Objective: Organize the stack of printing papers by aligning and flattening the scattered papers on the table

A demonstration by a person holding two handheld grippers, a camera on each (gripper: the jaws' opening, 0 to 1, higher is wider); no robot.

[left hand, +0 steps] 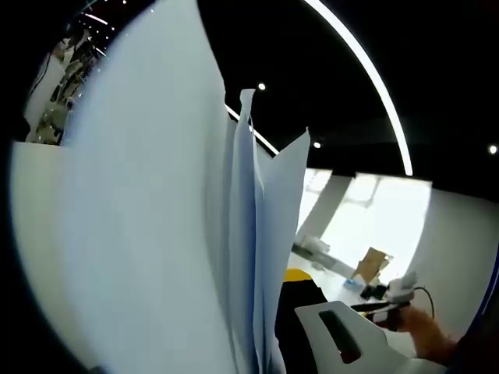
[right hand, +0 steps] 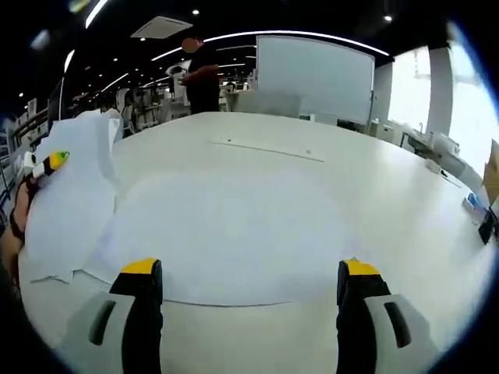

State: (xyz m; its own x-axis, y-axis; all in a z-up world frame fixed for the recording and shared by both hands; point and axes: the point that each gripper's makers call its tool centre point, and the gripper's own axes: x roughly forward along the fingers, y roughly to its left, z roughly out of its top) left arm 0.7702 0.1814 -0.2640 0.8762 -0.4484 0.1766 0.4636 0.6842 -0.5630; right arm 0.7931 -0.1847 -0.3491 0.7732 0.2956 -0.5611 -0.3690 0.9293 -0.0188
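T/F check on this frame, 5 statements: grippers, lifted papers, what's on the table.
1. The right gripper has its jaws spread wide with nothing between them. True.
2. The left gripper holds a bunch of papers raised off the table. True: in the right gripper view the sheets hang from it at the left edge.
3. The table is bare. False: a sheet lies flat on it ahead of the right gripper.
4. The lifted papers are squared into a neat stack. False: their top edges fan apart unevenly.
5. A person stands beyond the far side of the table. True.
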